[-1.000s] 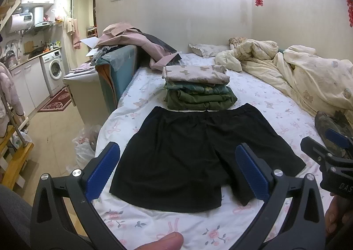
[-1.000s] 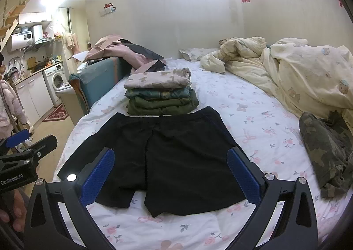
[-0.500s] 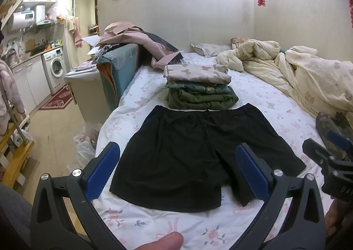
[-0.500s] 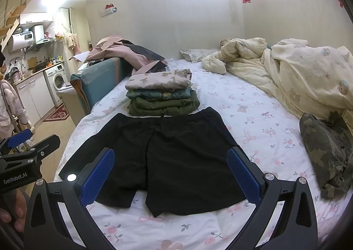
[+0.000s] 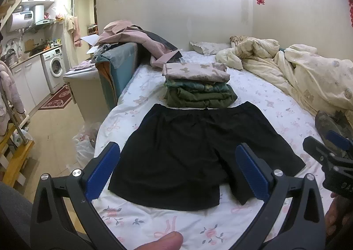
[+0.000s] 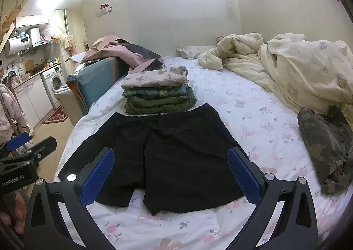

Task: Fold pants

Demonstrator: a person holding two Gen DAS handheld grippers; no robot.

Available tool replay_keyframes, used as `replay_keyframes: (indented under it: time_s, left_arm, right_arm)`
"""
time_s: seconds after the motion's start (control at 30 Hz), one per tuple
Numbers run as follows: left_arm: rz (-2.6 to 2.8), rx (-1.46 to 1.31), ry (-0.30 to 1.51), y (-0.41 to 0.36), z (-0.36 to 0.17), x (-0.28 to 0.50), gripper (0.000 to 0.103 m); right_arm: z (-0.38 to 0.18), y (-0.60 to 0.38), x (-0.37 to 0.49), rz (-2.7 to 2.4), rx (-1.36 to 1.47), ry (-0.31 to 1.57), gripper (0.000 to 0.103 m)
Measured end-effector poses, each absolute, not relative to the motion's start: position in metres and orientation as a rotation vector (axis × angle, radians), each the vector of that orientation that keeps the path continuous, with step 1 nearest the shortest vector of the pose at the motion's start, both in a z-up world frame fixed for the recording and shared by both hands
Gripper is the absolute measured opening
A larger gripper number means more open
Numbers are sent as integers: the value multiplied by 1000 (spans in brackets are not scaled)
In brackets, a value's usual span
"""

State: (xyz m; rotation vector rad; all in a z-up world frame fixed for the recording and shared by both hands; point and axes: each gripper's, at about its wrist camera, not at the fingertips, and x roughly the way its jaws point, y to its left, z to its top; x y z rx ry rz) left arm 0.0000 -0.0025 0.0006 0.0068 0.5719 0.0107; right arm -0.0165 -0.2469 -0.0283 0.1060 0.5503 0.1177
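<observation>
Black shorts [image 5: 194, 150] lie spread flat on the floral bed sheet [image 5: 176, 225], waistband toward the far side, legs toward me; they also show in the right wrist view [image 6: 167, 157]. My left gripper [image 5: 176, 172] is open and empty, held above the near hem. My right gripper [image 6: 169, 175] is open and empty, also above the near hem. Each gripper shows at the edge of the other's view: the right one [image 5: 326, 157] and the left one [image 6: 24, 150].
A stack of folded clothes [image 5: 198, 86] sits just beyond the waistband. A camouflage garment [image 6: 326, 146] lies at the right. A crumpled cream quilt [image 6: 286, 69] fills the far right. The bed's left edge drops to the floor [image 5: 57, 130] beside a teal sofa [image 5: 119, 69].
Both views have drifted slightly; the right gripper sits a little lower in the left wrist view. The shorts have not moved and both grippers stay open.
</observation>
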Motion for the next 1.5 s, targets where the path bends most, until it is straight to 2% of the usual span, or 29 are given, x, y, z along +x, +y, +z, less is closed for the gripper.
replay_keyframes:
  time_s: [1.3,1.43,1.5]
  left_arm:
    - [14,-5,576,0,5,3,103]
    - [30,6,591,-1,3,2,103]
    - [26,5,597,-2,1,3,103]
  right_arm:
    - [-30,-236,-20,136,71,544,103]
    - [-39,-254,-7,215,216,654,103]
    - [-59,-268,8,275,325,787,103]
